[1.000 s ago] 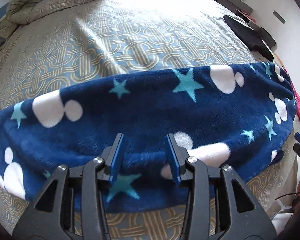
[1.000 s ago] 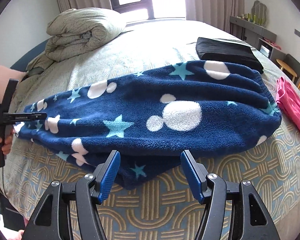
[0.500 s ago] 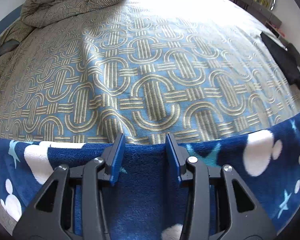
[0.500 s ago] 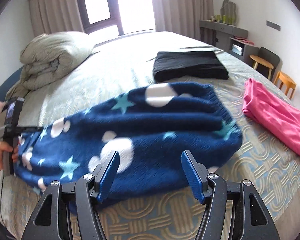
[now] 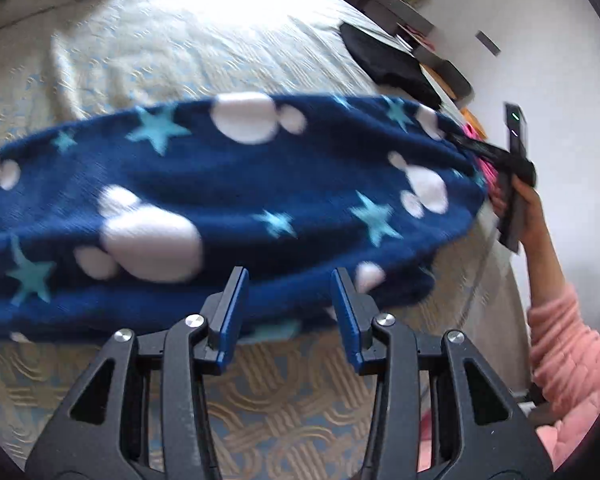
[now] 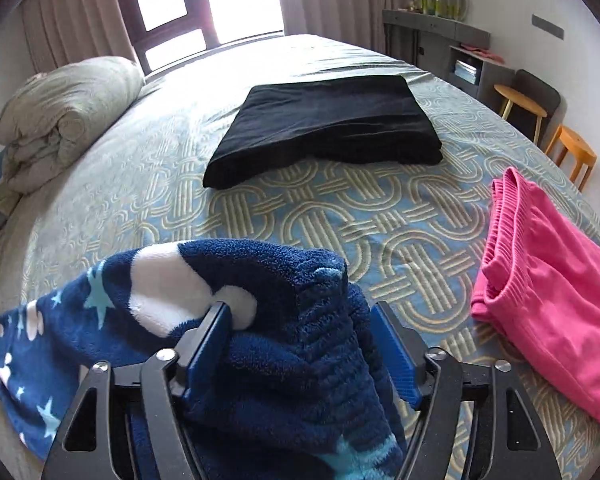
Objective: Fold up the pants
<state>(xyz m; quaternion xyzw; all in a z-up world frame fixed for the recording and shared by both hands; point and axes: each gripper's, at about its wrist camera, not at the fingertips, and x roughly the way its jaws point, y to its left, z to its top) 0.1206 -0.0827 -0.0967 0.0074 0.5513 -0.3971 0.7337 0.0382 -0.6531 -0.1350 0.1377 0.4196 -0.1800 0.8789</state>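
Note:
The navy fleece pants (image 5: 228, 200) with white and teal shapes lie stretched across the patterned bedspread (image 5: 204, 52). My left gripper (image 5: 288, 280) is open, its fingers just at the pants' near edge, holding nothing. In the right wrist view the waistband end of the pants (image 6: 284, 320) bunches between the fingers of my right gripper (image 6: 300, 324); the jaws stand wide around the thick fabric. The right gripper also shows in the left wrist view (image 5: 500, 160) at the pants' right end.
A folded black garment (image 6: 328, 124) lies farther back on the bed. Pink pants (image 6: 548, 292) lie at the right edge. A rolled duvet (image 6: 60, 112) sits at the back left. Stools (image 6: 572, 152) and a shelf stand beside the bed.
My right gripper moved forward onto the waistband end, which now sits between its fingers. My left gripper pulled back from over the pants to their near edge; its view is blurred.

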